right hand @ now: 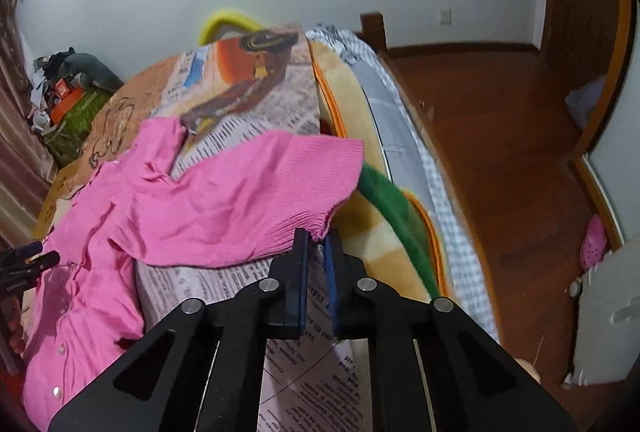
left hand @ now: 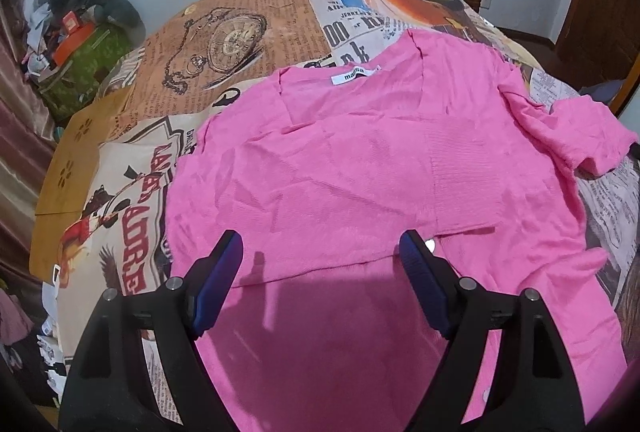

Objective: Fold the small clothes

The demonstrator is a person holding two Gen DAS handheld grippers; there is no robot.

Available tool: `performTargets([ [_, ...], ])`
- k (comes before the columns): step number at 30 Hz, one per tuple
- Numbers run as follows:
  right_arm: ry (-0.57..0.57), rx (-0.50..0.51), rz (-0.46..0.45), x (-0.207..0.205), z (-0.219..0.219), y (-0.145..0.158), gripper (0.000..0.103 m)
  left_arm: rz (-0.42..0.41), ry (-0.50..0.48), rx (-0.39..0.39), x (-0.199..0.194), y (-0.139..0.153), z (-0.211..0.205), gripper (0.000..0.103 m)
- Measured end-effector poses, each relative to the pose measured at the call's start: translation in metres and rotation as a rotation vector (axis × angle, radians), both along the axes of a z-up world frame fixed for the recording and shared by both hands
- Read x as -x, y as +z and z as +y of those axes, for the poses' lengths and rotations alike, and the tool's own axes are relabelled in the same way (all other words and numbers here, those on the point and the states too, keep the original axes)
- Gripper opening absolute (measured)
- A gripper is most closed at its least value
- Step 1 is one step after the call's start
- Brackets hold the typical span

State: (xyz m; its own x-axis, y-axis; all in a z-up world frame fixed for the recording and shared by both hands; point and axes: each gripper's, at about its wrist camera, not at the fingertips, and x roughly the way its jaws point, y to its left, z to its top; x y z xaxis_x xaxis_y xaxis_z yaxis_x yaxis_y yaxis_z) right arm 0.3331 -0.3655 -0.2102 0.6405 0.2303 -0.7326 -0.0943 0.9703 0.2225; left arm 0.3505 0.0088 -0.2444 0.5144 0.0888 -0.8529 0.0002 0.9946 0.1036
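A pink knitted cardigan [left hand: 360, 159] lies spread on the bed, its white neck label [left hand: 354, 75] at the far side. My left gripper [left hand: 320, 238] hovers open over its near part, blue pads wide apart with only flat cloth beneath them. In the right wrist view my right gripper [right hand: 317, 235] is shut on the ribbed cuff edge of the pink sleeve [right hand: 240, 199], which is lifted off the blanket and stretches left toward the cardigan's body [right hand: 80, 312]. The left gripper [right hand: 48, 252] shows at the left edge of that view, over the button strip.
A newspaper-print blanket [left hand: 224, 43] covers the bed. A cluttered pile [left hand: 76, 43] stands at the far left beside a curtain. The bed's right edge [right hand: 400, 159] drops to a wooden floor [right hand: 500, 151] with a pink slipper [right hand: 594, 244].
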Motion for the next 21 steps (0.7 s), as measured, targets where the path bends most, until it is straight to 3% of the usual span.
performTargets([
  [7,0.032,0.017,-0.109,0.001,0.017,0.042,0.003,-0.033,0.006,0.030,0.013,0.015,0.009,0.080],
  [12,0.051,0.041,-0.118,-0.009,0.034,0.055,0.004,-0.047,0.004,0.049,0.022,0.023,0.017,0.080],
  [15,0.005,0.069,-0.087,-0.013,0.030,0.042,0.021,-0.051,0.000,0.049,0.025,0.024,0.019,0.080],
  [16,-0.006,0.078,-0.078,-0.014,0.027,0.038,0.037,-0.052,0.000,0.049,0.026,0.024,0.020,0.080],
  [17,-0.021,0.088,-0.066,-0.014,0.024,0.031,0.044,-0.052,0.001,0.050,0.026,0.023,0.020,0.080],
  [21,-0.049,0.092,0.024,-0.023,0.009,-0.001,0.044,-0.038,0.015,0.062,0.022,0.017,0.022,0.080],
])
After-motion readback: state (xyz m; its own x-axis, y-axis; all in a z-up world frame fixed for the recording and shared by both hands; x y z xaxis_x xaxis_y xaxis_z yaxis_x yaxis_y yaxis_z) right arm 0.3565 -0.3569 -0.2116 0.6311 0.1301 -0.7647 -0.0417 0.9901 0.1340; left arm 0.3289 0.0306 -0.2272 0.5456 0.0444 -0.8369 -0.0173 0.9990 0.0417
